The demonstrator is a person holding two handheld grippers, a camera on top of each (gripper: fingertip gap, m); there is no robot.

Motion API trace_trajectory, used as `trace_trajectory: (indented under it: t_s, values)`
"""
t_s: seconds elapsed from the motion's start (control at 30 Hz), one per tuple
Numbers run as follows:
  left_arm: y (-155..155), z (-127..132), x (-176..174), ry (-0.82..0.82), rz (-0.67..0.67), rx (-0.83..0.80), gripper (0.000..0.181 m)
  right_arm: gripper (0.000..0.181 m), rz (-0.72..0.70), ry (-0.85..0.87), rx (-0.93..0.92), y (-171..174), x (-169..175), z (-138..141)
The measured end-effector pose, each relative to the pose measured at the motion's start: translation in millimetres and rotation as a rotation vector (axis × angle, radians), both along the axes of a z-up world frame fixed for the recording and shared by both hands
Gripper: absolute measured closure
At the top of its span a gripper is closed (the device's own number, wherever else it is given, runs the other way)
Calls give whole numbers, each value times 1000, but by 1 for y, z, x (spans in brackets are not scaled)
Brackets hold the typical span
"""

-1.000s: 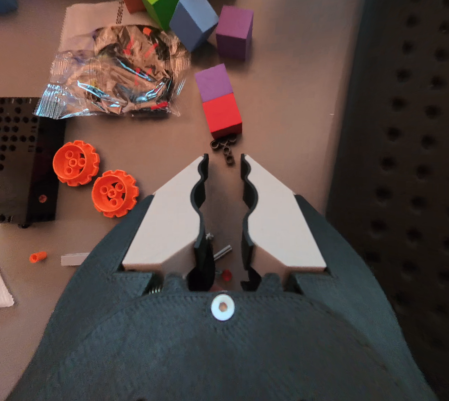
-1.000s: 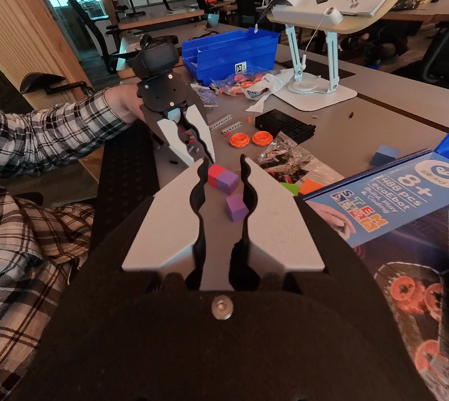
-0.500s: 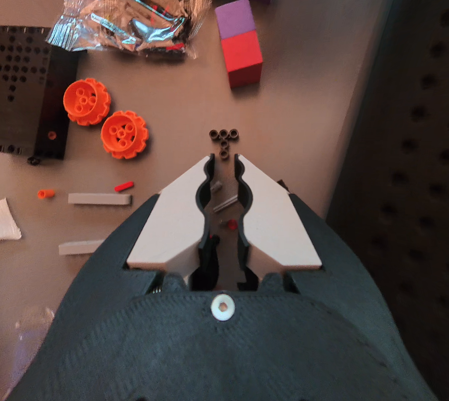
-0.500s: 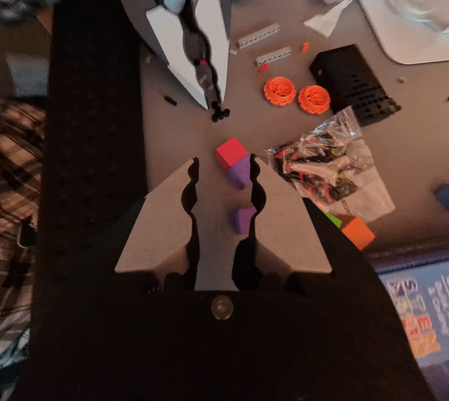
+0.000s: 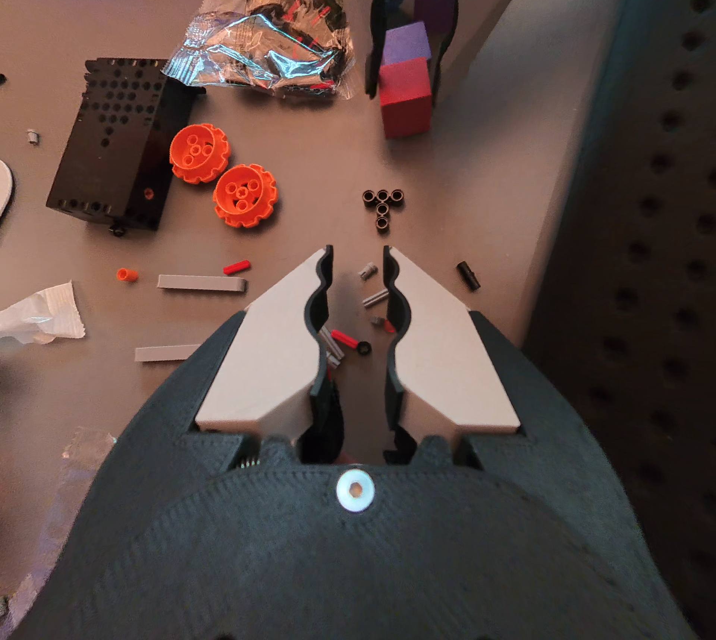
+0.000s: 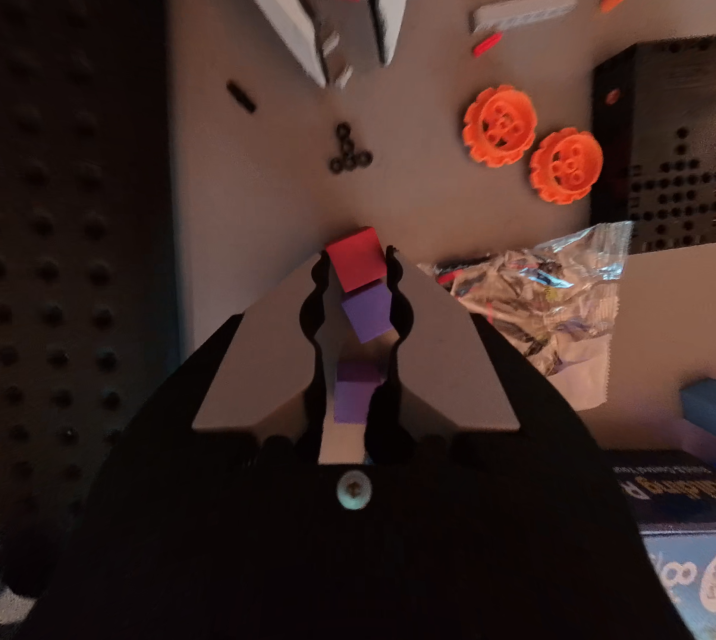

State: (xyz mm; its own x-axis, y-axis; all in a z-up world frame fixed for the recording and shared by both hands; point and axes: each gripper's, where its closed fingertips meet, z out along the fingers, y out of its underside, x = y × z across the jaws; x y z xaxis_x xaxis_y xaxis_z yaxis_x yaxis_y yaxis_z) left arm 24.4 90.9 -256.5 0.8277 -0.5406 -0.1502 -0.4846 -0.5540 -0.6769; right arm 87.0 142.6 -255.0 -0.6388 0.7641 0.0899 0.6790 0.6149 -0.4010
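right hand-held gripper [image 6: 355, 253] open, its tips either side of the red foam cube [image 6: 357, 258]; a purple foam cube [image 6: 366, 315] sits just behind it, between the jaws. left hand-held gripper [image 5: 357, 251] open, empty, over small grey and red plastic pins [image 5: 343, 337] on the counter [image 5: 310, 156], well short of the cube.

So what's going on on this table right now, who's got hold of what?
Nobody holds anything yet. The right hand-held gripper is open, its tips on either side of a red cube that touches a purple cube. The left hand-held gripper is also open, hovering over loose small pins on the table, just short of a black T-shaped connector. Two orange wheels lie off to its left.
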Motion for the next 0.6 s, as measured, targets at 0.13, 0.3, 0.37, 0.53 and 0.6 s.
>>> trace_trajectory:
  t_s: [0.13,0.3,0.37,0.53,0.6]
  values:
    - [4,15,0,-38,8,67,157,153,-65,139,-245,-22,-24,30]
    - [6,45,16,-134,-39,187,152,153,-99,276,-415,-32,-39,49]
    - [10,51,21,-163,-47,213,150,153,-85,304,-436,-36,-38,53]
    - [13,48,30,-136,-82,195,155,155,-92,347,-462,-38,-38,60]
    - [14,45,32,-123,-86,181,157,157,-99,347,-489,-38,-37,61]
